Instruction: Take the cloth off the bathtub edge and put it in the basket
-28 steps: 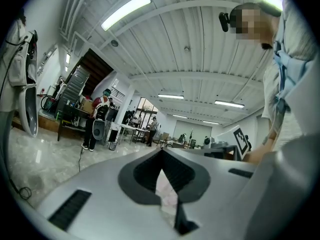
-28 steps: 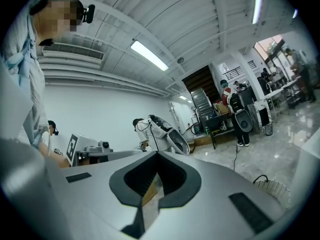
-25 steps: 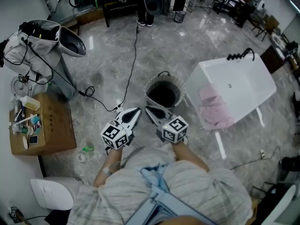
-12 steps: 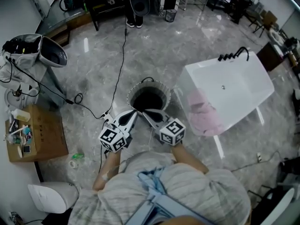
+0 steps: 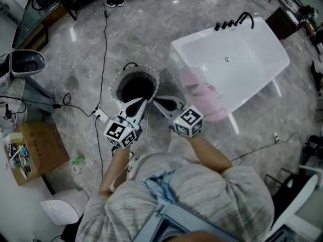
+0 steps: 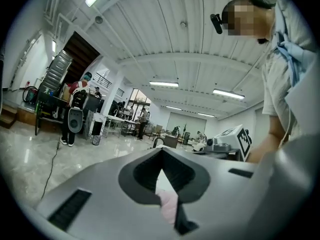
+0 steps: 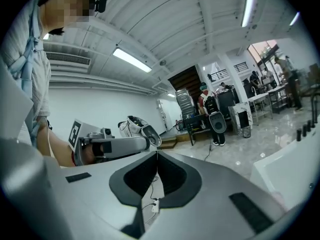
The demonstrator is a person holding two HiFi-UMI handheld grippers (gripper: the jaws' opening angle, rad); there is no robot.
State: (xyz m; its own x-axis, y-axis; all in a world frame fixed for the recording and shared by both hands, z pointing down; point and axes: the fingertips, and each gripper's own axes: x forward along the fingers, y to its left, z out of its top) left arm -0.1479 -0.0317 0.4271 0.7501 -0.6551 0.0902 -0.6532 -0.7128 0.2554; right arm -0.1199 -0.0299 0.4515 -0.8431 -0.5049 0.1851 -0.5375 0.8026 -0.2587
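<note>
A pink cloth [image 5: 199,92] hangs over the near edge of the white bathtub [image 5: 237,59] at the upper right of the head view. A round basket [image 5: 117,82] with a dark inside stands on the floor just left of the tub. My left gripper [image 5: 140,102] is shut and empty, with its tip at the basket's near rim. My right gripper [image 5: 157,101] is shut and empty too, between the basket and the cloth. In the left gripper view a strip of the pink cloth [image 6: 167,204] shows beyond the shut left gripper [image 6: 161,151]. The right gripper [image 7: 156,154] points past the tub's corner [image 7: 295,169].
A power strip [image 5: 101,116] and a black cable [image 5: 104,39] lie on the marble floor left of the basket. A cardboard box [image 5: 38,147] of small items stands at the left, with a white fixture [image 5: 60,210] below it. Black taps [image 5: 232,21] sit on the tub's far end.
The basket and the tub have come closer and slid left in the head view. Both shut grippers, held side by side, now reach the basket's near rim.
</note>
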